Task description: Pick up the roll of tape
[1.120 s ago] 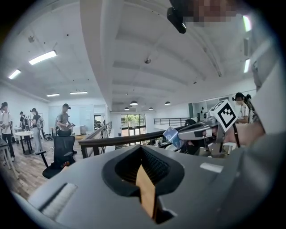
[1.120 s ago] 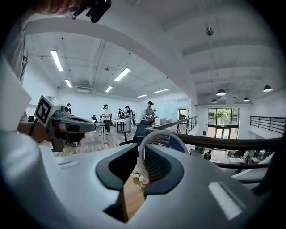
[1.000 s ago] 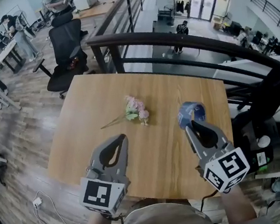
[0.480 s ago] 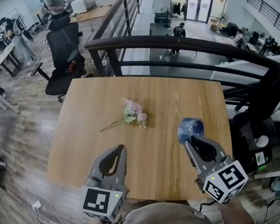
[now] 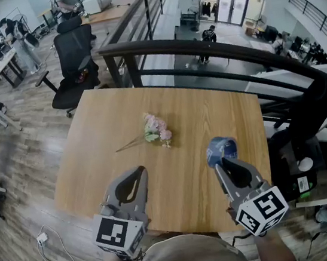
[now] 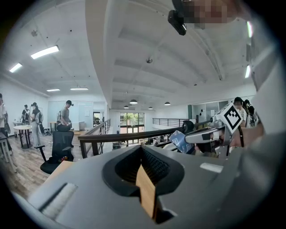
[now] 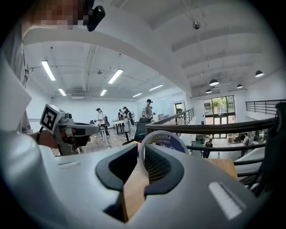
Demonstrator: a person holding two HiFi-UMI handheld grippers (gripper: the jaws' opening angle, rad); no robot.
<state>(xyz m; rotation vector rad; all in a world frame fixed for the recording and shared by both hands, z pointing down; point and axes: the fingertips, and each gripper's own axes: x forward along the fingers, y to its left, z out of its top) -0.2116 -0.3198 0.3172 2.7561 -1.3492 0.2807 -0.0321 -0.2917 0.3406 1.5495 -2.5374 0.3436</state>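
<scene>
The roll of tape (image 5: 221, 147) is a blue-printed ring held on edge over the right part of the wooden table (image 5: 104, 135). My right gripper (image 5: 219, 162) is shut on its wall, one jaw inside the ring and one outside. In the right gripper view the roll (image 7: 167, 142) stands up from between the jaws of the right gripper (image 7: 142, 154). My left gripper (image 5: 140, 172) hovers over the table's near left, shut and empty. In its own view the left gripper (image 6: 142, 150) has its tips together, and the roll (image 6: 180, 141) shows at the right.
A small sprig of pink flowers (image 5: 157, 129) lies near the table's middle. A black railing (image 5: 200, 46) runs just beyond the far edge. A black office chair (image 5: 74, 55) stands at the back left. Dark gear (image 5: 307, 124) crowds the table's right side.
My right gripper has drawn the tape roll a little back toward the table's near edge. The left gripper has hardly moved.
</scene>
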